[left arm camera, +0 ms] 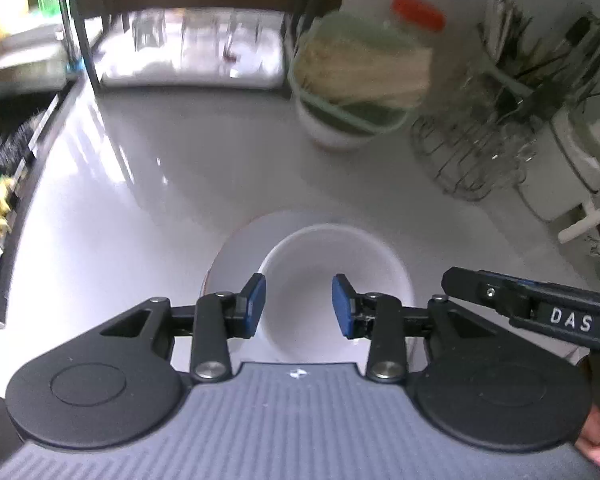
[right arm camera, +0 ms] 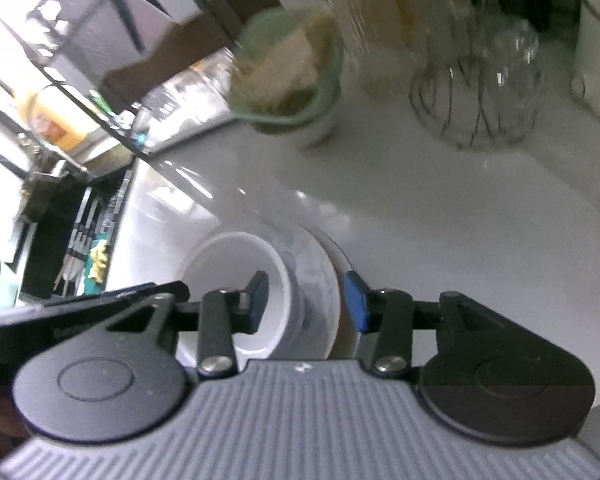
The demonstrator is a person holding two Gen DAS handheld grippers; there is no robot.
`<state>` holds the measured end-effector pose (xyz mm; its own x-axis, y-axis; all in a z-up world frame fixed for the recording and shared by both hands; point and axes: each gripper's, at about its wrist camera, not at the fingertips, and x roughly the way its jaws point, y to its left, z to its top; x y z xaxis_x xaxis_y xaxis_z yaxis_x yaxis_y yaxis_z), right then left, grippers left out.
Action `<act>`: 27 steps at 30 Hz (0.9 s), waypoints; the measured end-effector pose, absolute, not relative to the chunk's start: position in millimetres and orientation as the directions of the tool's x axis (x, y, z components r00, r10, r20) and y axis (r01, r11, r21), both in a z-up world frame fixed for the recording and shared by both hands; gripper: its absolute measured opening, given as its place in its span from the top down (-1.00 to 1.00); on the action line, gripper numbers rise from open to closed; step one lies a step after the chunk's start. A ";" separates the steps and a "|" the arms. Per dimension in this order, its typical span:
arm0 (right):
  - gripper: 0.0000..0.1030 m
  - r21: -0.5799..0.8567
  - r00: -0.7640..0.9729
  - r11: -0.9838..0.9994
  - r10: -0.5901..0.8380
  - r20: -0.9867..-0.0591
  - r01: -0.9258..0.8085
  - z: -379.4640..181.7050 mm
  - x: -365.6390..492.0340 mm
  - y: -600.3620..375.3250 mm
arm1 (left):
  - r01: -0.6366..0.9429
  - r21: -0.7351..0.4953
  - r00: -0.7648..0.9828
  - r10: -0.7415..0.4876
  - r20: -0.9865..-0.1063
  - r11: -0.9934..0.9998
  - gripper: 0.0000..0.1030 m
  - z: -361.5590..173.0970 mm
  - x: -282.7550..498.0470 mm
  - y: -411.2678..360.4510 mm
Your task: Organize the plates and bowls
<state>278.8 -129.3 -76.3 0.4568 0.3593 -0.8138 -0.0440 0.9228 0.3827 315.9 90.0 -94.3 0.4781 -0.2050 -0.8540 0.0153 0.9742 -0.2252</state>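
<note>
Crockery was seen stacked on the white counter (left arm camera: pixel 148 184): a white bowl (left arm camera: pixel 332 280) nested in a shallow plate (left arm camera: pixel 236 248), just ahead of both claws. The left gripper (left arm camera: pixel 299 306) and the right gripper (right arm camera: pixel 308 300) were each spread, pinching nothing, the right one straddling the near rims. Both pieces were judged stiff, glazed, slippery and breakable, best taken by the rim with a firm, level pinch.

bowl (left arm camera: pixel 332 280): on plate (left arm camera: pixel 236 248), near edge of counter (left arm camera: pixel 180 184)
cup (left arm camera: pixel 340 120): far, behind bowl
wire rack (left arm camera: pixel 472 152): right of cup
</note>
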 end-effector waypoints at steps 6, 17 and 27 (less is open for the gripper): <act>0.13 0.376 0.574 0.920 0.365 -0.733 -0.106 -22.9 249.3 -144.9 | 0.041 -0.167 0.580 -0.160 -0.799 0.985 0.08 -34.8 279.9 74.0; 0.13 0.295 0.766 0.935 0.334 -0.549 -0.196 54.8 168.8 -162.6 | 0.045 -0.174 0.714 -0.154 -0.683 0.984 -0.07 36.3 178.6 72.5; -0.66 0.233 0.825 0.960 0.254 -0.505 -0.154 63.7 99.6 -173.0 | 0.043 -0.147 0.735 -0.131 -0.665 0.988 -0.79 41.7 100.2 63.2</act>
